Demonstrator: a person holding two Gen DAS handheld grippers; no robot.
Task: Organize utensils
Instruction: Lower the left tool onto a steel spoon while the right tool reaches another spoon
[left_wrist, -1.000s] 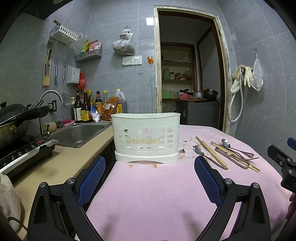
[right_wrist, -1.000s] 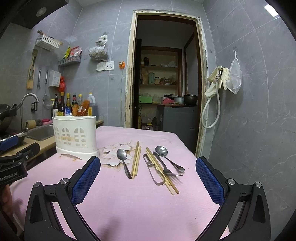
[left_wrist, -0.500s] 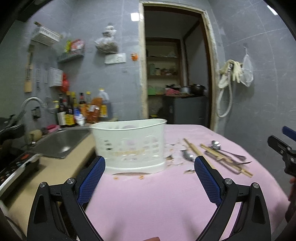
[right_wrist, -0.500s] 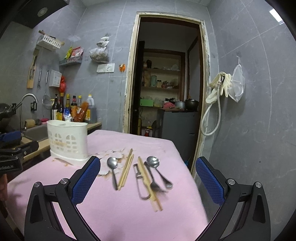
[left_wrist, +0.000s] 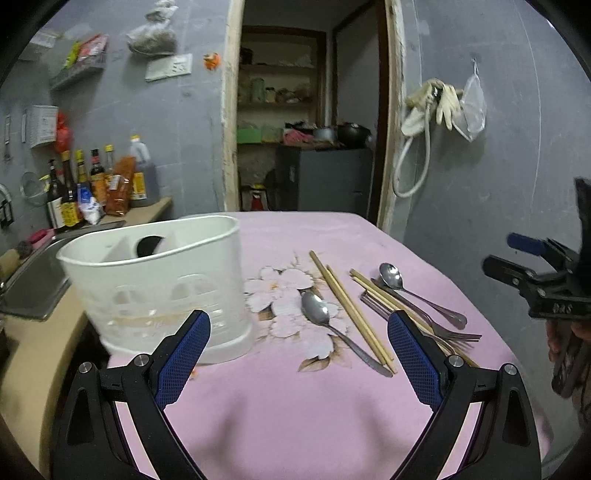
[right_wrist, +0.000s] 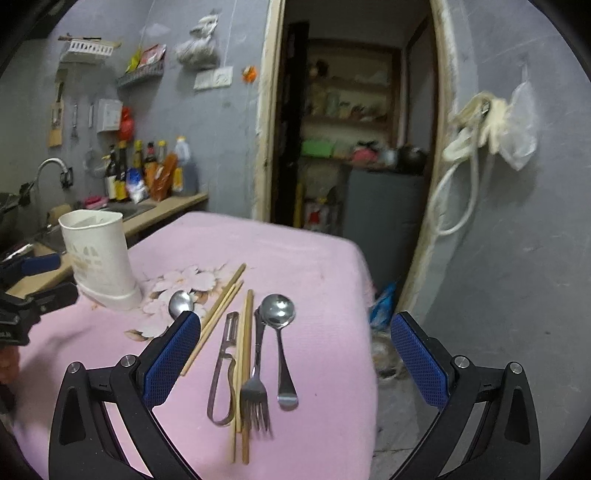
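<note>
Cutlery (right_wrist: 255, 354) lies unsorted on the pink tablecloth (right_wrist: 314, 258) ahead of the right gripper (right_wrist: 295, 354); both it and the left gripper (left_wrist: 299, 354) are spread, empty. White caddy (left_wrist: 155, 280) awaits everything.

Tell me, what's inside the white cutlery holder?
The white cutlery holder shows white dividers and one dark opening near its middle; no utensils stick out above the rim. Its wall hides the bottom, so I cannot tell if anything small lies there.
</note>
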